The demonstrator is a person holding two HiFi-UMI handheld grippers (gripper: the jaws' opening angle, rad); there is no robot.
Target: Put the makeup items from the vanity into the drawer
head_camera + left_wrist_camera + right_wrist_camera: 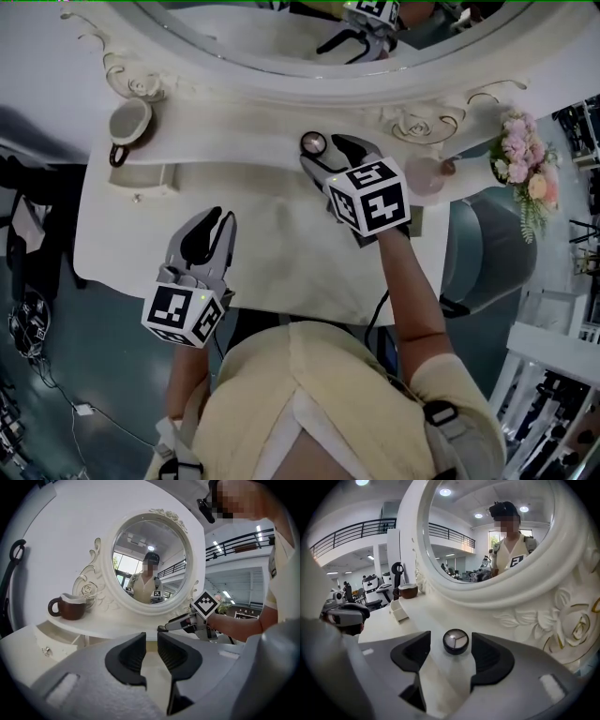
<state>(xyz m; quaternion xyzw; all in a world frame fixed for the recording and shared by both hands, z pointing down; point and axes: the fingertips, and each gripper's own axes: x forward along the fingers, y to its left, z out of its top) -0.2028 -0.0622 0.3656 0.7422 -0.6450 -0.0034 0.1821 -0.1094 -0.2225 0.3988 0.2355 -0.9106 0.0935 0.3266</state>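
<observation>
- Right gripper view: a small round black compact lies on the vanity top, just ahead of the right gripper and between its wide-open jaws, which do not touch it.
- The step in hand looks like the reach for this first item. Next, the jaws likely need to ease forward around it and close.
- The carved mirror frame stands close behind the compact, so there is little room to overshoot.
- The left gripper hovers empty, with only a narrow gap between its jaws.
- The small drawer, seemingly pulled out, sits well to the right gripper's left, with a mug above it.
- A pale pink round item lies near its right; flowers stand further that way.
</observation>
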